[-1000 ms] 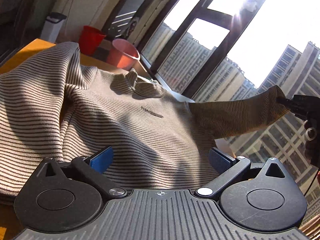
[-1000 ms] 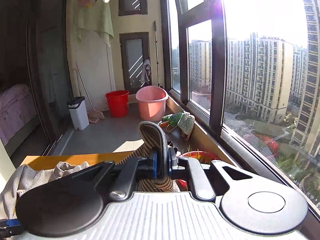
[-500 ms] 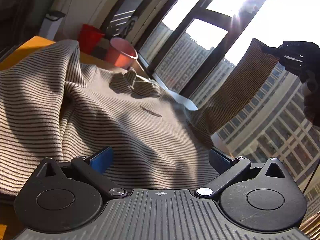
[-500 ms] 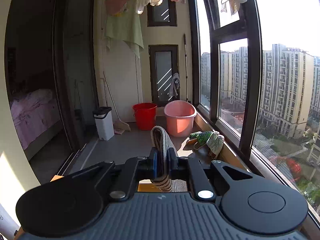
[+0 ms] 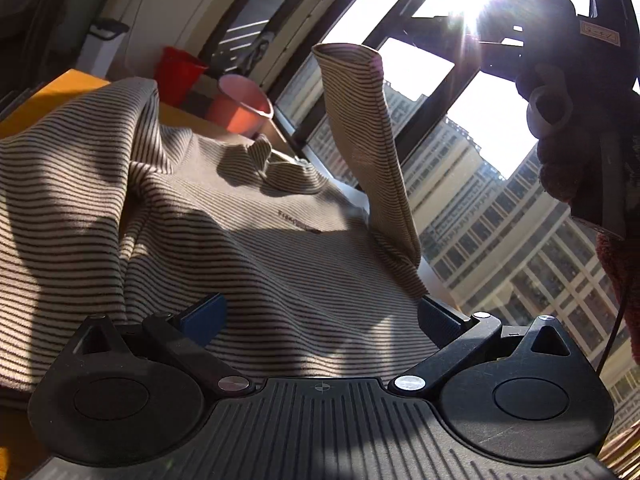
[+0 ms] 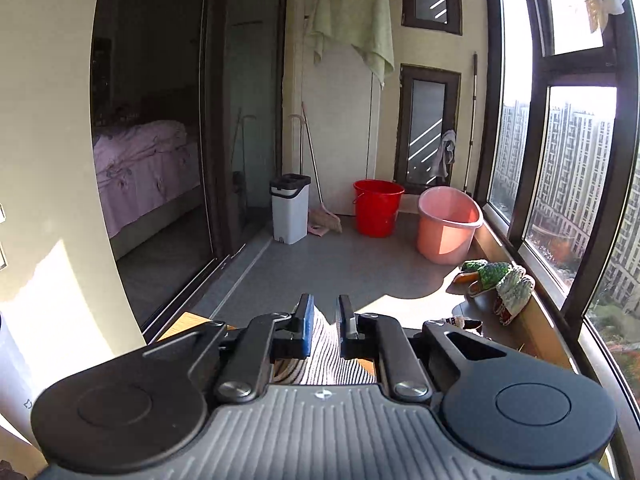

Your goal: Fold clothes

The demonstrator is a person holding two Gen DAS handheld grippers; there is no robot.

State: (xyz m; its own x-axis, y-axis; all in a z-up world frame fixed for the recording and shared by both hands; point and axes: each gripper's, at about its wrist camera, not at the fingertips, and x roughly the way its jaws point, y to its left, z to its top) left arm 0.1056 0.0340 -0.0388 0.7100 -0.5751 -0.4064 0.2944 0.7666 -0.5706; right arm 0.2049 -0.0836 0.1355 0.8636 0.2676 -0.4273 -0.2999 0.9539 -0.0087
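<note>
left wrist view: sleeve standing free, right fingers parted

left wrist view shows your left gripper [image 5: 320,316] with its fingers spread wide, low over the striped beige-and-brown knit sweater [image 5: 192,216]; no cloth is pinched between them. the sweater lies spread on the yellow wooden counter [image 5: 56,92], collar toward the window. its striped sleeve [image 5: 368,152] stands up from the sweater's right shoulder, cuff uppermost, with nothing gripping it. your right gripper [image 6: 323,320] appears dark against the sun at top right, apart from the cuff. in the right wrist view its fingers have just been opening to a narrow gap; striped cloth shows below and between them, but the pads do not press it. a red plastic bucket [image 6: 378,208] and a pink plastic basin [image 6: 448,224] stand on the floor beyond.
</note>
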